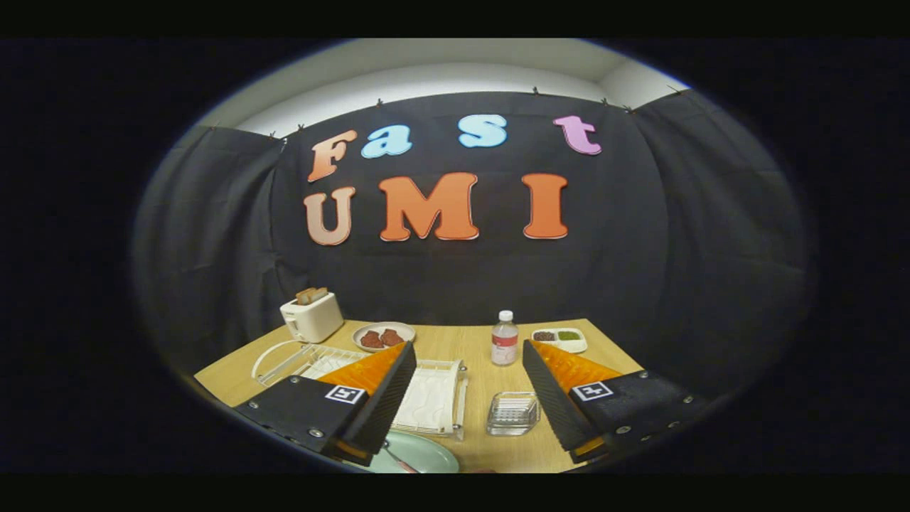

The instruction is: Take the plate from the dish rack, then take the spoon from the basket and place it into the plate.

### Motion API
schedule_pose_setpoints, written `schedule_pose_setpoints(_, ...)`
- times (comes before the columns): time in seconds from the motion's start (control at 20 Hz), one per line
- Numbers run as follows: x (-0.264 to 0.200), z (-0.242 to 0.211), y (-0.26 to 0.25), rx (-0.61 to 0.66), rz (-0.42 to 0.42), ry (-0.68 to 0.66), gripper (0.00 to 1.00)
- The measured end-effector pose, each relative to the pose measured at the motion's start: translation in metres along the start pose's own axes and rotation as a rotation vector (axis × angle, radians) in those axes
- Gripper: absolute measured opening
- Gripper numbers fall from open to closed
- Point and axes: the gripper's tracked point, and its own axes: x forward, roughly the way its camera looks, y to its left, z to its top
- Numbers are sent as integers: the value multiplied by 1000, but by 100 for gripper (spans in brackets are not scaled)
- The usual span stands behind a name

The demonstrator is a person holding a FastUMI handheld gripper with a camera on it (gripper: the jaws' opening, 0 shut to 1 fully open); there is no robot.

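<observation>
A pale green plate (419,455) lies flat on the wooden table (462,341), close below my left finger, with a thin utensil-like piece on its near side that I cannot make out. Beyond the plate stands a white basket (435,398) holding white cutlery shapes, partly hidden by that finger. The white wire dish rack (284,359) is further left. My gripper (469,348) hangs above the table, open, with nothing between its fingers.
A clear glass square dish (512,412) sits between the fingers, near the right one. Behind it stand a water bottle (504,338), a two-part white sauce tray (559,338), a plate of meat (384,336) and a toaster (311,316).
</observation>
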Motion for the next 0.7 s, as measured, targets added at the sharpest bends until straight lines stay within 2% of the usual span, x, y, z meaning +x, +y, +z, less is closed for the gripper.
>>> schedule_pose_setpoints(0.3, 2, 23, -1, 2, -16, -98, 93)
schedule_pose_setpoints(0.7, 6, 34, 14, -15, -5, -131, 95)
